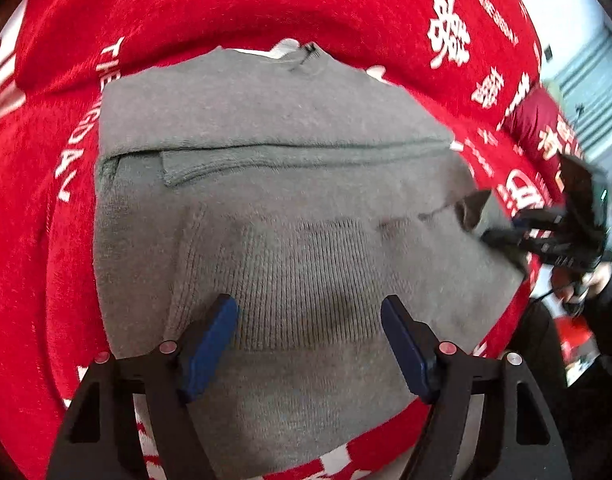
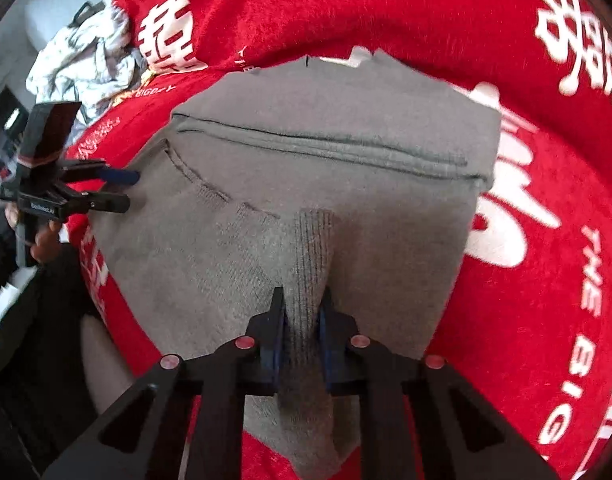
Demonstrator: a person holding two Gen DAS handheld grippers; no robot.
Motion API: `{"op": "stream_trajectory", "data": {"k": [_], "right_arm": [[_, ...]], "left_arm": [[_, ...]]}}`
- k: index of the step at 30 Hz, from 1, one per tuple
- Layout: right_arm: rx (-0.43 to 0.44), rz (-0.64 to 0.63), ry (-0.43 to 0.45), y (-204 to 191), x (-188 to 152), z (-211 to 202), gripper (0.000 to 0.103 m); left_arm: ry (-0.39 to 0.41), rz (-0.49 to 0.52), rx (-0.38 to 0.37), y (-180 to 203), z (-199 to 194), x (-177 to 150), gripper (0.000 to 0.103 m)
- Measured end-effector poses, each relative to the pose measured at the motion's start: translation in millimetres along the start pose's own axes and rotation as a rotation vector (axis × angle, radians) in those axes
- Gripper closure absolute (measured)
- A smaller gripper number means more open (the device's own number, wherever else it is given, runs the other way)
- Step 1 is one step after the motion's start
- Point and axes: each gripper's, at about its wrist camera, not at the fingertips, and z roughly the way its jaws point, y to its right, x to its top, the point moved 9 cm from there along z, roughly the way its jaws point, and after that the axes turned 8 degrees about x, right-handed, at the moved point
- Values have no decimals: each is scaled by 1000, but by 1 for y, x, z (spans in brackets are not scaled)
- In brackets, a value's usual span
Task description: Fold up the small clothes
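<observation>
A small grey knit sweater lies partly folded on a red cloth, sleeves folded across its body. My left gripper is open and empty, its blue pads hovering over the ribbed hem. My right gripper is shut on a pinched ridge of the sweater's ribbed hem. In the left wrist view the right gripper shows at the sweater's right edge, blurred. In the right wrist view the left gripper shows at the sweater's left edge.
The red cloth with white lettering covers the table. A crumpled white and grey garment lies at the far left. The table's near edge runs just below the sweater hem. A window is at the right.
</observation>
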Motion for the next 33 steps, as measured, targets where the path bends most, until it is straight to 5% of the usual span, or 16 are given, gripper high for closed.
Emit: {"op": "stream_trajectory", "data": {"k": [4, 6, 8, 13, 14, 15, 17, 18, 23, 33], "right_arm": [[5, -2, -12, -4, -2, 5, 77], [10, -14, -13, -7, -3, 5, 67], [12, -22, -13, -9, -4, 6, 52], [11, -31, 6, -10, 1, 11, 54], [-8, -39, 0, -9, 1, 13, 73], [-23, -45, -11, -8, 0, 14, 82], [-18, -36, 18, -6, 3, 6, 91], [-3, -26, 44, -7, 5, 0, 92], [44, -14, 170, -14, 21, -37, 93], [23, -39, 316, -24, 61, -76, 93]], "left_arm": [[44, -51, -1, -15, -15, 10, 26], [56, -54, 32, -24, -18, 14, 12], [50, -50, 56, -27, -13, 17, 8], [-56, 48, 160, -21, 24, 6, 9], [-36, 69, 181, -19, 24, 6, 15], [-18, 92, 177, -13, 22, 6, 26], [-6, 111, 180, -9, 16, 7, 80], [-16, 113, 153, -6, 15, 6, 86], [5, 105, 136, -4, -1, 7, 89], [231, -15, 88, -4, -65, 58, 89]]}}
